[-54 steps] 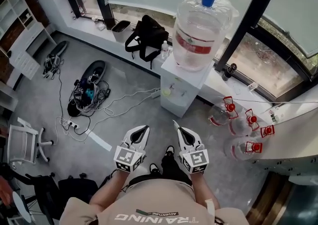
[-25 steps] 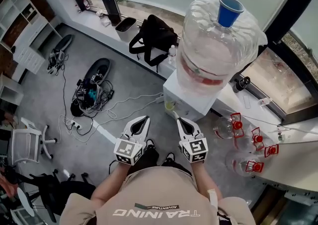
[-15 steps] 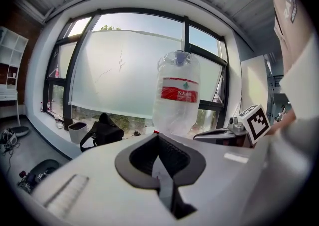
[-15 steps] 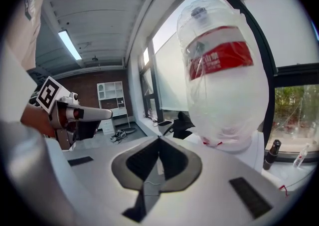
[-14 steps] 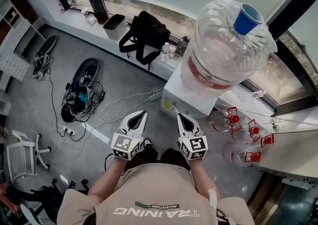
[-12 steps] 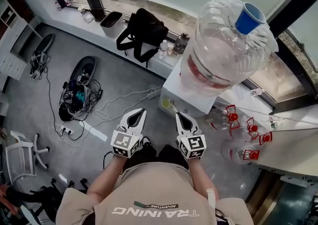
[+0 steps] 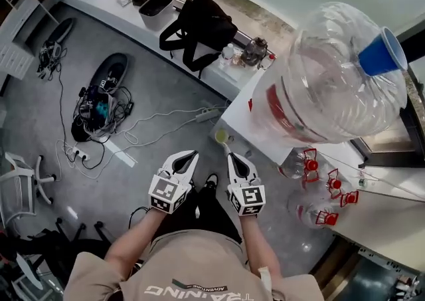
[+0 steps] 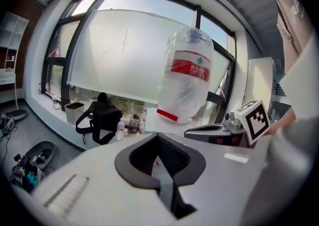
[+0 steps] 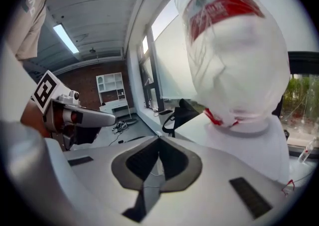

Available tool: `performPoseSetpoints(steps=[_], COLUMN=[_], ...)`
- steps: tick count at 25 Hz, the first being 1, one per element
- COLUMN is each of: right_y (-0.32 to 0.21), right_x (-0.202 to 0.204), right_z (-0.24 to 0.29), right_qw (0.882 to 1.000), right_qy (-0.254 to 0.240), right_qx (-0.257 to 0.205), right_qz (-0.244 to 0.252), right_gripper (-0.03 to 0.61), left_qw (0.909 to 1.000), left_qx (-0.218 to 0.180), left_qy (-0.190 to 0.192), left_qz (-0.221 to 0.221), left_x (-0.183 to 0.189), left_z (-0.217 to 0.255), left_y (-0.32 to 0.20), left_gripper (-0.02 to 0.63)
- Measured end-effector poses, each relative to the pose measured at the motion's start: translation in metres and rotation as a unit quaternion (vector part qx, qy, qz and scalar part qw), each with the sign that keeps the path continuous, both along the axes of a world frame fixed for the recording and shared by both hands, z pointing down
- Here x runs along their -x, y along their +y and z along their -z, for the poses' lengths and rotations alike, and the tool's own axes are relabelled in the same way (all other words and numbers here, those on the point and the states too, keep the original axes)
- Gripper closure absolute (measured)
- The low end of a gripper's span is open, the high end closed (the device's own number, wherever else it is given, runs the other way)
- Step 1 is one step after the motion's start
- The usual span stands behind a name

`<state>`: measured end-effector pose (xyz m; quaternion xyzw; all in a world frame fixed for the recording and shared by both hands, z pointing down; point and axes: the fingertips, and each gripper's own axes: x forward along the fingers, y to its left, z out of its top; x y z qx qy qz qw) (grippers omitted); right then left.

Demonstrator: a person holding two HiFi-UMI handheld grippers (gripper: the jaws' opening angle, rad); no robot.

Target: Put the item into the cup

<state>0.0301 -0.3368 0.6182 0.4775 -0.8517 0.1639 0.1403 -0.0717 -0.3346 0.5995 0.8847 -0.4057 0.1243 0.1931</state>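
Left gripper (image 7: 191, 157): tongs pressed together, nothing between them, as its own view shows.
Right gripper (image 7: 232, 158): tongs likewise closed and empty; just beside the left one, both tips toward the dispenser (image 7: 237, 117).
Blue cup (image 7: 382, 54): on top of the water jug (image 7: 329, 87), mouth away from the jug; seen in head view only.
Jug: stands on the white dispenser; its red label band shows in both gripper views.
Black backpack (image 8: 99, 117): on the window sill left of the jug; clearest in left gripper view.
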Motion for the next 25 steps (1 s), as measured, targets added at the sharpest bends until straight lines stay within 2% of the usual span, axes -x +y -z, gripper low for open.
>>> performPoseSetpoints(steps=[4,11,17,25], right_y=[-0.008,-0.008,-0.023,-0.04], right_x=[-0.002,0.009,0.004,0.005], right_z=[-0.041,-0.131,-0.191,-0.258], right_qw=[1.0,0.998,0.999,0.999], right_qy=[-0.003,-0.026,0.019,0.033], right_qx=[0.015,0.049,0.04,0.042], right_qz=[0.0,-0.005,0.008,0.006], right_gripper=[0.566,0.566,0.566,0.566], left_qw=[0.9996,0.9983,0.9975,0.9966], left_qx=[0.021,0.037,0.053,0.064], left_qy=[-0.01,-0.016,-0.012,-0.016], left_qz=[0.013,0.041,0.045,0.049], left_x=[-0.004,-0.004,-0.008,-0.002], left_z=[-0.041,-0.114,-0.176,-0.235], left_y=[-0.005,-0.012,-0.012,-0.028], left_gripper=[0.606,0.606,0.606,0.606])
